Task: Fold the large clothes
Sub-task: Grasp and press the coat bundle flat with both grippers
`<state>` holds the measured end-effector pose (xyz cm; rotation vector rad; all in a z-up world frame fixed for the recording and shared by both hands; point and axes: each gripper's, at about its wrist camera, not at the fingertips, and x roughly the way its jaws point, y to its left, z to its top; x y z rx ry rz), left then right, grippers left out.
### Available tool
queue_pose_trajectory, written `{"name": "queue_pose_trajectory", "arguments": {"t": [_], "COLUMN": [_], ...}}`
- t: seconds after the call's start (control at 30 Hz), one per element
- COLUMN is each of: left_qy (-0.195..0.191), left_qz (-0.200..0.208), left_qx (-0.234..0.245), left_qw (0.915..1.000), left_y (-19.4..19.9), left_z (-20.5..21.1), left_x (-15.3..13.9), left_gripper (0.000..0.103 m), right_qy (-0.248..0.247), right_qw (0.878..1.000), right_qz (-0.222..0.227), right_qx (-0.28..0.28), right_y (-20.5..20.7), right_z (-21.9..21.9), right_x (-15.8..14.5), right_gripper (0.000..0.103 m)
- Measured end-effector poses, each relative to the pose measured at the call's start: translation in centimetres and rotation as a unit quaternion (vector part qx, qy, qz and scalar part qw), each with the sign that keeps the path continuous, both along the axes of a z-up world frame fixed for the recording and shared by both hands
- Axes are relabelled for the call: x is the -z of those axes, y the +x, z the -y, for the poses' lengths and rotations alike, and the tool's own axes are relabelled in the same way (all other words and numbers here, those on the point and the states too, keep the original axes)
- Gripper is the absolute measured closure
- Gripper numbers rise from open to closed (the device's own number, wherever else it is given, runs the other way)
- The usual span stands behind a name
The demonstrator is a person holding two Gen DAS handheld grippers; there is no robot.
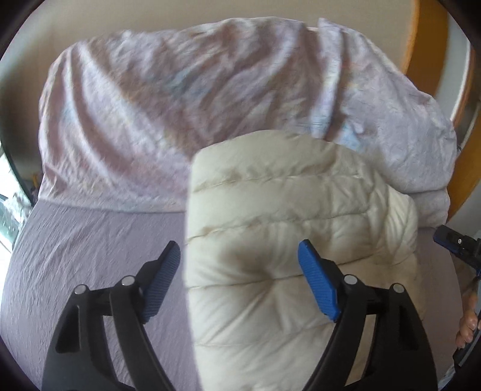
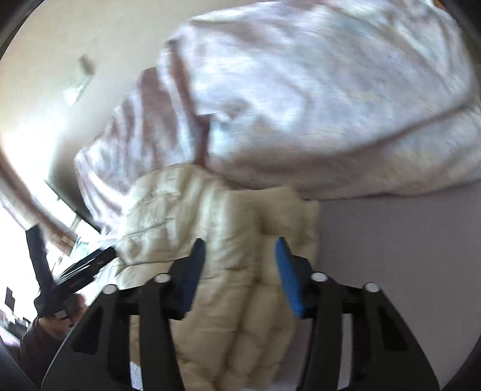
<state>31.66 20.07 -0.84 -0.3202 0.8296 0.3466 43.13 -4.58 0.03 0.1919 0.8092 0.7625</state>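
Observation:
A cream quilted puffer jacket [image 1: 270, 240] lies folded into a compact block on a lilac bed sheet [image 1: 90, 255]. My left gripper [image 1: 240, 264] is open and hovers over the jacket's left edge, with one finger over the sheet and the other over the jacket. In the right wrist view the same jacket [image 2: 234, 270] lies under my right gripper [image 2: 240, 264], which is open with its jaws apart above the fabric. The right gripper's tip also shows at the right edge of the left wrist view [image 1: 457, 240].
A crumpled pale lilac duvet [image 1: 195, 105] is heaped behind the jacket, also in the right wrist view [image 2: 315, 105]. A wooden headboard [image 1: 427, 45] and cream wall [image 1: 75, 24] stand behind. The left gripper shows at the left [image 2: 75, 270].

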Motion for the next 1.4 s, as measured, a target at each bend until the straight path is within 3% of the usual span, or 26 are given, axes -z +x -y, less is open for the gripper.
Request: {"name": "queue_pose_trajectory", "arguments": {"t": [0.1,0.23,0.5,0.6,0.93,1.4], "left_qy": [0.000,-0.007,-0.006,-0.004,0.006,0.019], "left_qz": [-0.001,-0.013,-0.030,-0.031,-0.039,-0.037], "left_qx": [0.012,0.020,0.028,0.031,0.040,0.034], "left_qw": [0.9999,0.9997,0.9991,0.9990,0.9984,0.9985], "left_y": [1.1,2.7,4.1,4.4,5.0,5.9], "left_z": [1.3,2.3,3.8,4.6,5.6,5.3], "left_x": [0.4,1.5,3.1,3.3,4.0,4.8], "left_gripper": [0.023,0.023,0.022,0.021,0.017,0.011], "right_qy": [-0.013,-0.036,-0.100,-0.126,-0.121,-0.108], "right_qw": [0.999,0.998,0.995,0.992,0.992,0.994], "right_qz": [0.014,0.015,-0.004,-0.003,-0.025,-0.013], "right_qx": [-0.039,-0.057,-0.026,-0.014,0.001,-0.002], "right_y": [-0.7,-2.0,0.8,1.9,3.9,4.9], "right_z": [-3.0,-4.7,-7.5,-8.3,-7.0,-5.5], "right_x": [-0.4,-0.1,3.2,4.5,7.3,9.1], "right_gripper": [0.065,0.066,0.066,0.071,0.072,0.072]}}
